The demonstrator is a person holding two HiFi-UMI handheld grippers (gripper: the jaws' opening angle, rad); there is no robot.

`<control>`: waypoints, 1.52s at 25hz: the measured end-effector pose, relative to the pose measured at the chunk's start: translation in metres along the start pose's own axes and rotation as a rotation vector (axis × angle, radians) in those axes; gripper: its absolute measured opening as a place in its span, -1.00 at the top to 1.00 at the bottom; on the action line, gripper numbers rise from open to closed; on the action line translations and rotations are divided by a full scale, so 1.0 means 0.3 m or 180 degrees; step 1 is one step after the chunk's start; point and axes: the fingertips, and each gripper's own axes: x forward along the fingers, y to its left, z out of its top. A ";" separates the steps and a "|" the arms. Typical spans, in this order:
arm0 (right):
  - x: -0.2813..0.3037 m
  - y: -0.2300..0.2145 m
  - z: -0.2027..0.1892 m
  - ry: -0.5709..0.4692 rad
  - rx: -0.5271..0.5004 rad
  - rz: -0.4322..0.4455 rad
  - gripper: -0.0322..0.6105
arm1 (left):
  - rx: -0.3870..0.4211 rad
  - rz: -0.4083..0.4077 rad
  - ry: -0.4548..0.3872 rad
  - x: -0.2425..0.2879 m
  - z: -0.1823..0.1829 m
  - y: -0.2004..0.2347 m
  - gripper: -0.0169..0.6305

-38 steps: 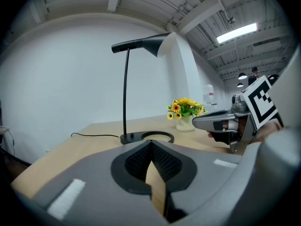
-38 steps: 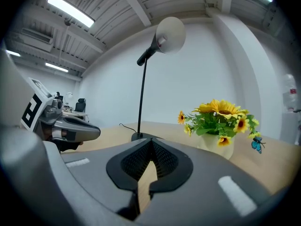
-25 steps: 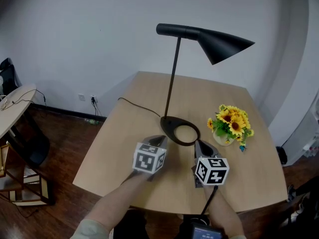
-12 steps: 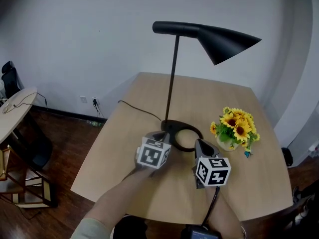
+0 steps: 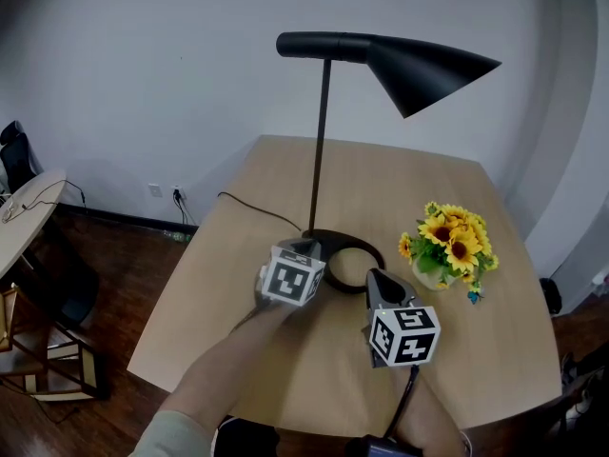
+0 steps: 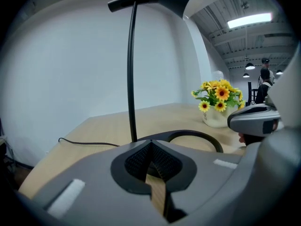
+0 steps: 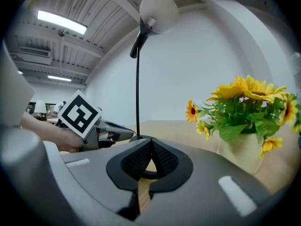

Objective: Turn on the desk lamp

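Observation:
A black desk lamp stands on the wooden table (image 5: 238,293): cone shade (image 5: 428,60), thin pole (image 5: 319,141) and ring-shaped base (image 5: 350,251). It shows no light. My left gripper (image 5: 306,247) rests at the base's left rim near the pole foot, shut with nothing in it. In the left gripper view the joined pads (image 6: 150,160) point at the pole (image 6: 132,79) and the base (image 6: 200,136). My right gripper (image 5: 374,277) is shut and empty just in front of the base's right side; its own view shows the pole (image 7: 137,88) ahead.
A pale vase of sunflowers (image 5: 445,244) stands right of the lamp base, close to my right gripper. The lamp's black cord (image 5: 252,208) runs off the table's left edge. Dark wood floor and another desk (image 5: 24,208) lie to the left.
My left gripper has moved forward and right until it reaches the lamp base. The right gripper has stayed near the same spot. Both have stayed shut.

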 end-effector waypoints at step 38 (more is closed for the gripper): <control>-0.004 0.003 -0.006 0.0034 0.0021 0.0057 0.90 | 0.0210 -0.0145 0.0259 0.110 0.022 0.015 0.97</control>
